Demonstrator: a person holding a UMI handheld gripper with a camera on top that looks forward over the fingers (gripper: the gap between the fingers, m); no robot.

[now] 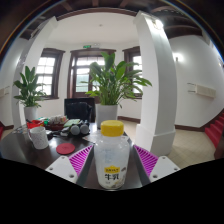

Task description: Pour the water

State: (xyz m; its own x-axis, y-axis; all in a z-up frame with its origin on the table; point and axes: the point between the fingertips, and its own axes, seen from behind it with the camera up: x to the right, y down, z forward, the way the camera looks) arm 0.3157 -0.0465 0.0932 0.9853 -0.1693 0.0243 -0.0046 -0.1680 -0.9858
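Between my hand-held gripper (pixel 112 170) fingers: yellow-capped bottle (pixel 112 155), pads pressing both sides, gripped. Beyond it on the dark surface (pixel 30 152), a white cup (pixel 39 136).

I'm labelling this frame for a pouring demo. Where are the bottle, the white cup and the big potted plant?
bottle (pixel 112 158): gripper view, on its clear body, between the fingers.
white cup (pixel 39 137): gripper view, on its side wall.
potted plant (pixel 110 82): gripper view, on its green leaves.
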